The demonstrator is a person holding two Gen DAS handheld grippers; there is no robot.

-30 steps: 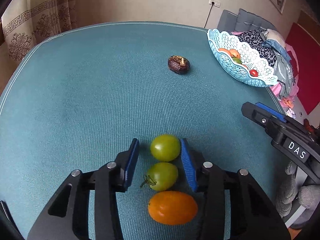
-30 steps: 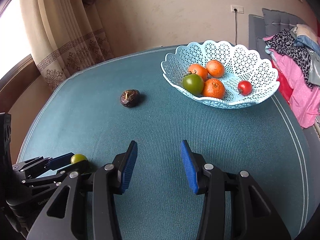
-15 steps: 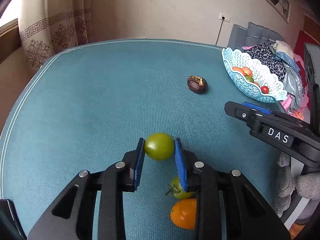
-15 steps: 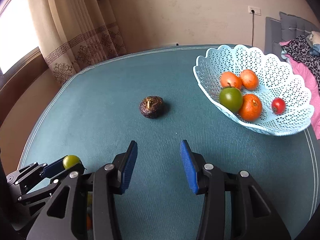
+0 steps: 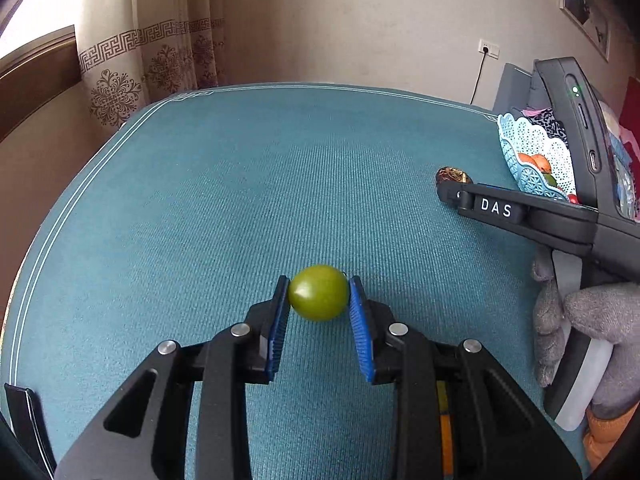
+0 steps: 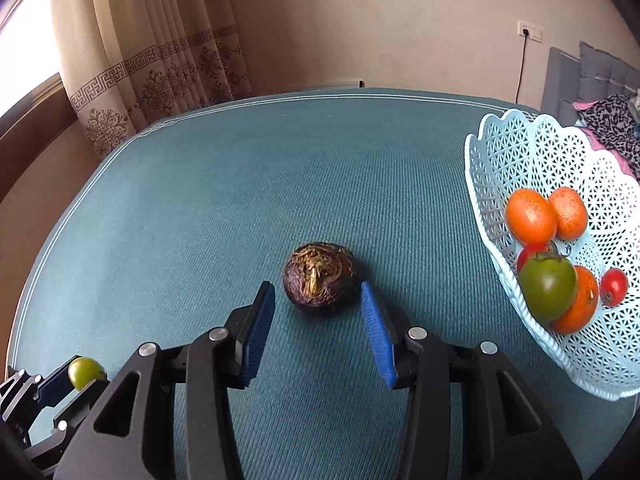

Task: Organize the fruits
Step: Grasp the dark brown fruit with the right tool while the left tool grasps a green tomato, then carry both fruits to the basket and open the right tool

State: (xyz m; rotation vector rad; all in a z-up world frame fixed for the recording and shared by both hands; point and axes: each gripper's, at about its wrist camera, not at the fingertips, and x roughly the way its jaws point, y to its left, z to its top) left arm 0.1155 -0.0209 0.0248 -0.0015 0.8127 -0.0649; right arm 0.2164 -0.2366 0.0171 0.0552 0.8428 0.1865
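My left gripper (image 5: 319,293) is shut on a small green tomato (image 5: 318,292) and holds it above the teal table; the tomato also shows in the right wrist view (image 6: 85,372). My right gripper (image 6: 318,294) is open, its blue pads on either side of a dark wrinkled brown fruit (image 6: 319,278) that lies on the table, just ahead of the tips. That fruit also shows in the left wrist view (image 5: 453,175). A pale blue lattice basket (image 6: 532,152) at the right holds oranges (image 6: 531,216), a large green tomato (image 6: 548,285) and small red tomatoes (image 6: 614,286).
The teal tablecloth (image 5: 240,200) has a white border line near its edges. Patterned curtains (image 6: 152,64) and a wall stand behind the table. Clothes (image 6: 612,128) are piled on a grey seat beyond the basket. An orange strip of another fruit (image 5: 444,436) shows under my left gripper.
My left gripper has closed on the green tomato and lifted it away from the other two fruits. My right gripper has moved forward to the brown fruit, still open.
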